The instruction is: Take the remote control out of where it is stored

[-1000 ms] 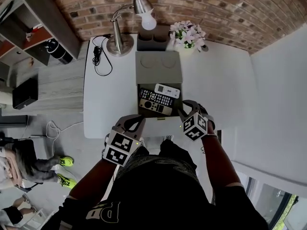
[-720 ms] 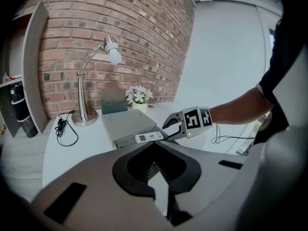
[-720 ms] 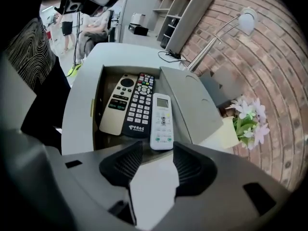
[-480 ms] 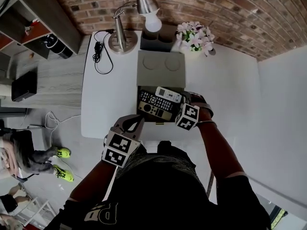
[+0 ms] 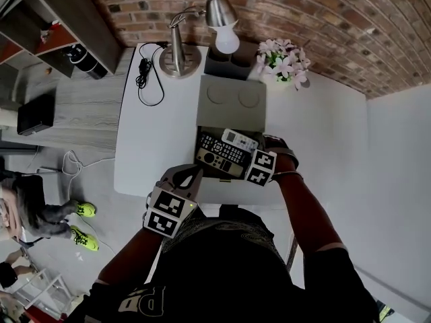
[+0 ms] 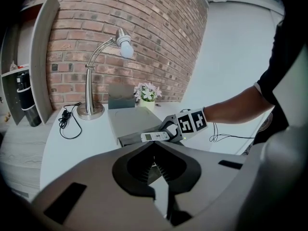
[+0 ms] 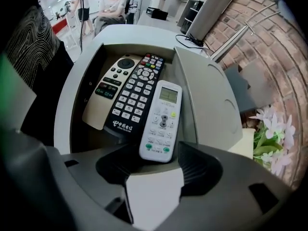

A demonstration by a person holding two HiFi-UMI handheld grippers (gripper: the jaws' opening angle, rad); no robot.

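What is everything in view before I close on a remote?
white remote: 1, white, open compartment
black remote: 1, black, compartment middle
beige remote: 1, beige, beside black one
storage box: 1, grey, on table
desk lamp: 1, silver, table's far end
flowers: 1 bunch, pink-white, by brick wall
cable: 1, black, beside lamp
table: 1, white
seated person: 1, dark clothes, floor at left
left gripper: 1, grey, shut, empty, near table's front edge
right gripper: 1, grey, open, jaws just been opening, straddling white remote's end

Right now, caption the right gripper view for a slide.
Right claw, just opened, straddles the white remote, beside a black remote and a beige remote.
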